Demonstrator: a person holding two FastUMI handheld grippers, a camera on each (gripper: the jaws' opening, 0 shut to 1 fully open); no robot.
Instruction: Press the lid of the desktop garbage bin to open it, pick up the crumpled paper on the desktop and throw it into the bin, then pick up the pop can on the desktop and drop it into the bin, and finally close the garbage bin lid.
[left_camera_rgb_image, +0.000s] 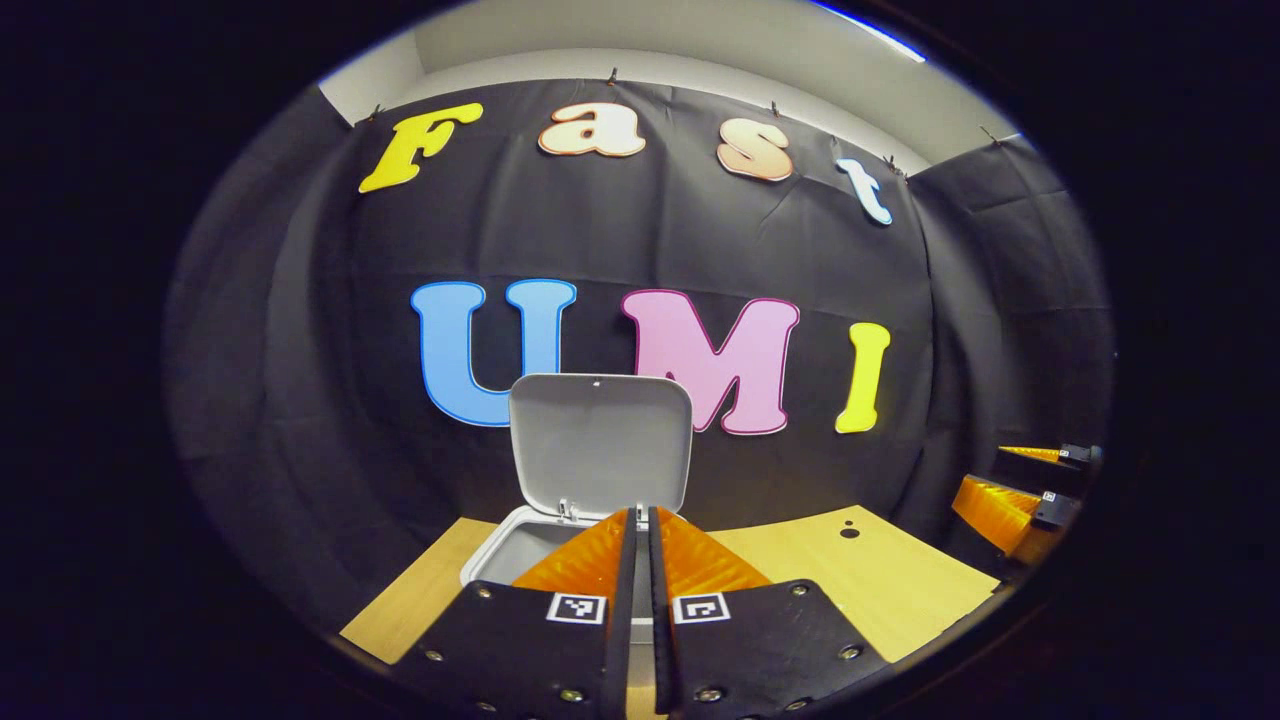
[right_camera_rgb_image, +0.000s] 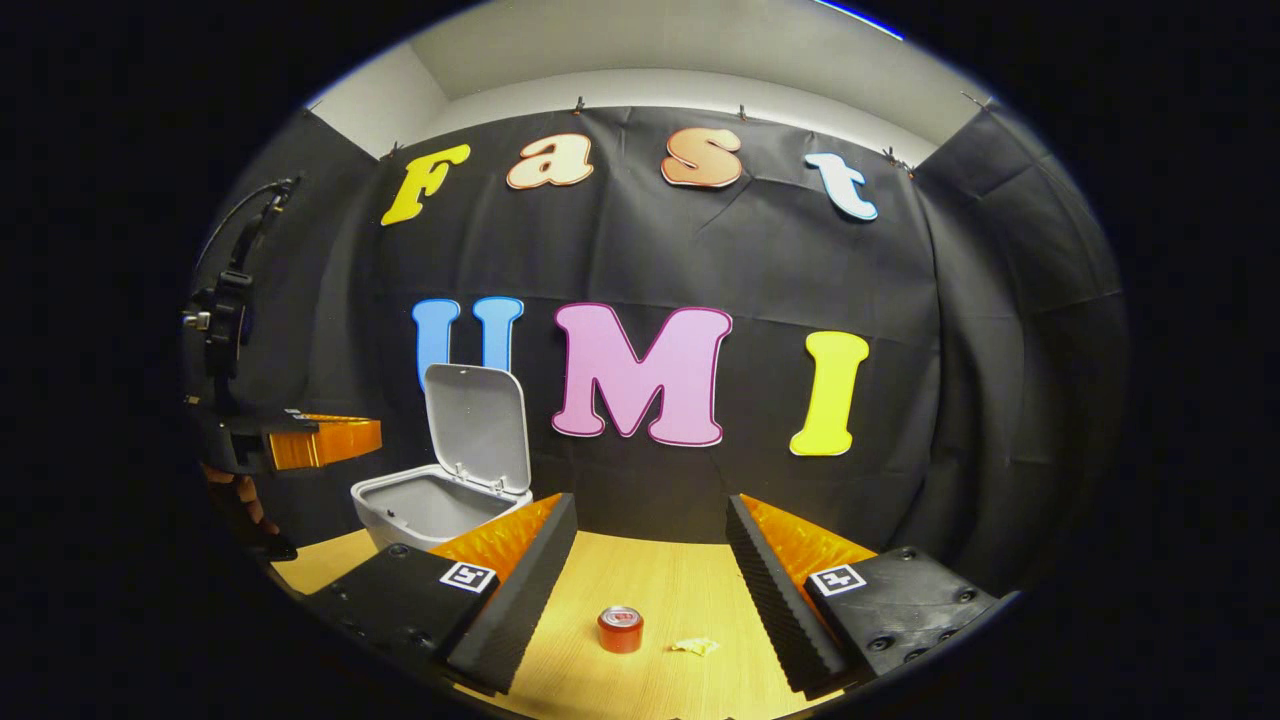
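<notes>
The booth is hung with black cloth, and a pale wooden worktop (right_camera_rgb_image: 640, 590) stands before it. On it the grey plastic desktop bin (right_camera_rgb_image: 425, 510) has its hinged lid (right_camera_rgb_image: 478, 412) upright, so opening looks done; the paper comes next. The left claw (left_camera_rgb_image: 640, 545), fingers together and empty, hangs above the bin's mouth. The right claw (right_camera_rgb_image: 650, 545), fingers wide apart, hovers over the short red pop can (right_camera_rgb_image: 620, 629) and, beside it, the small crumpled yellowish paper (right_camera_rgb_image: 695, 646). It should descend astride the paper and close.
</notes>
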